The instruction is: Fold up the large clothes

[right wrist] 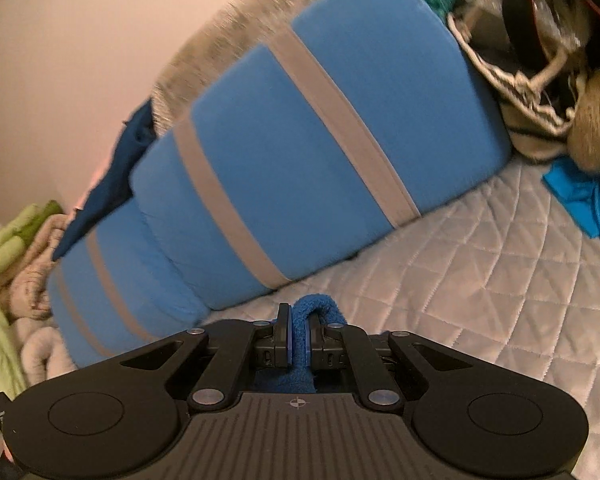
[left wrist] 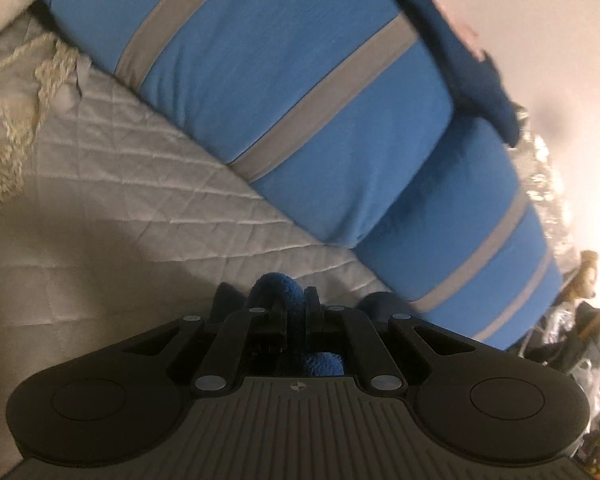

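Both claws pinch blue terry cloth over a quilted bed.

The left gripper (left wrist: 296, 312) and the right gripper (right wrist: 299, 334) are each closed tight on a fold of the blue garment (right wrist: 314, 308) — it sits just in front of two blue pillows (right wrist: 300, 152) with grey stripes. The white quilt (right wrist: 480, 280) lies bare between garment and pillows; behind the pillows stands a pale wall (right wrist: 80, 40), with clutter at either end.

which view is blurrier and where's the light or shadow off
Right wrist view: motion smear on the grey fuzzy blanket behind the blue grey-striped cushions. Left wrist view: dark shadow over the white quilted bedcover at lower left, warm glare washing out the right edge; the blue terry cloth sits dim. Both bend toward the rims.
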